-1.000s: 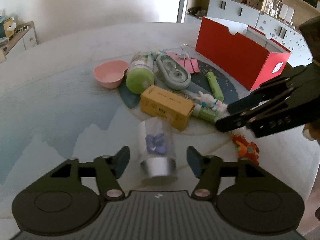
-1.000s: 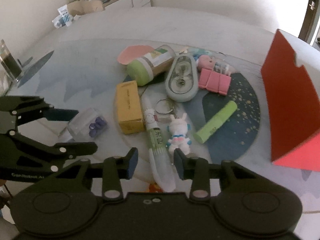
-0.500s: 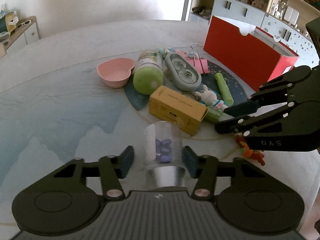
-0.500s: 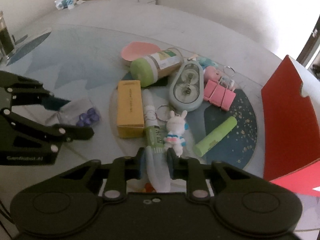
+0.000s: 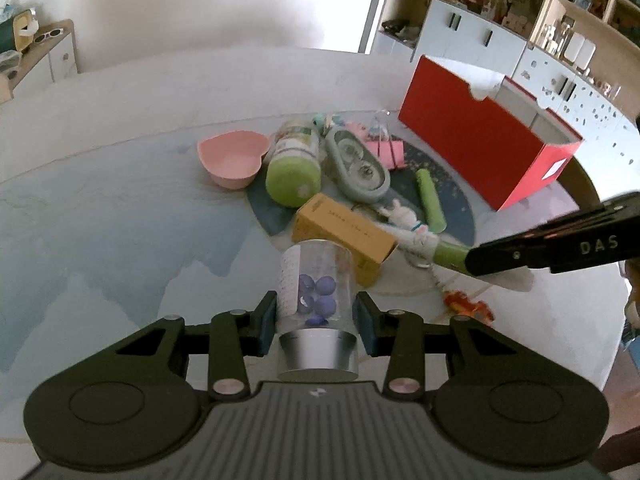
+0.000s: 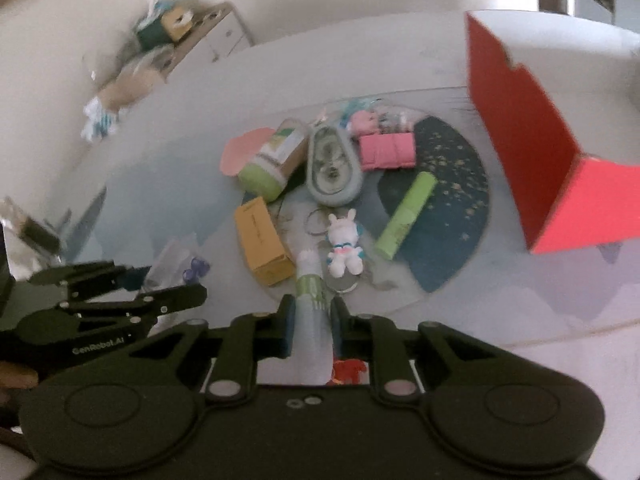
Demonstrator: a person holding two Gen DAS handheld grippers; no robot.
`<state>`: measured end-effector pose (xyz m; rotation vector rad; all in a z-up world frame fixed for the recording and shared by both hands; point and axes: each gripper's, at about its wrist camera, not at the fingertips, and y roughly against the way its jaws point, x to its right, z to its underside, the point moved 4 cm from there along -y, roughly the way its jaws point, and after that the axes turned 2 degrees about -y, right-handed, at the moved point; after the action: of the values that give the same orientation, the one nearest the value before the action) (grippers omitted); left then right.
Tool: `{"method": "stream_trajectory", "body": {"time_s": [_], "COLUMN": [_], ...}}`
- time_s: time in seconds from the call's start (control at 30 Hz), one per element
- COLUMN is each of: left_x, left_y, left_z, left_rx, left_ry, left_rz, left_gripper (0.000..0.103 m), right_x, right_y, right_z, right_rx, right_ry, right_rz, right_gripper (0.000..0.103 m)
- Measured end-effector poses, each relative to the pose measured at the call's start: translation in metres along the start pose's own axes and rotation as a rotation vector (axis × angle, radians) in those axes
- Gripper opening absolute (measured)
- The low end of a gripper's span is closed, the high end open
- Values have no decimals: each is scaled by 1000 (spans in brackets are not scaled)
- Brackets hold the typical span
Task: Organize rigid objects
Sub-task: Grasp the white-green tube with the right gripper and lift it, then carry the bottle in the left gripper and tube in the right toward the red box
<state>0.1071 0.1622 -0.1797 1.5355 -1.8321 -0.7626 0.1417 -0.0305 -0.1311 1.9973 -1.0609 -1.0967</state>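
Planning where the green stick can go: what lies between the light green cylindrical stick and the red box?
Right wrist view: only bare dark blue gold-speckled mat and pale tabletop lie between the light green cylindrical stick and the red box.

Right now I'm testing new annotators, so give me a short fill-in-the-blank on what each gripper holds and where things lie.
1. The left gripper is shut on a clear jar holding ____ beads.
2. The right gripper is shut on a white and green ____.
3. The open storage box at the table's far side is ____.
4. The bowl beside the green-lidded jar is ____.

Missing words: purple; tube; red; pink
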Motion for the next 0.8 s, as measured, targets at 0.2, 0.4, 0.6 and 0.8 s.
{"method": "stream_trajectory", "body": {"time_s": [0.2,0.4,0.6,0.8], "left_x": [13,33,62,97], "left_y": [11,15,14,9], "left_z": [-17,-39,-66,-103], "left_rx": [20,41,57,64], "left_ry": [-20,-51,-93,-134], "left_rz": [-12,-17,-1,38], "left_gripper": [40,40,40,40], "right_x": [4,15,33,57], "right_y": [24,46,77,110], "right_z": [-7,-24,-44,-76], "right_rx": [78,143,216,302], "right_ry": [6,11,17,36], "right_rz": [-7,-17,-35,-32], "right_gripper": [16,16,16,16]}}
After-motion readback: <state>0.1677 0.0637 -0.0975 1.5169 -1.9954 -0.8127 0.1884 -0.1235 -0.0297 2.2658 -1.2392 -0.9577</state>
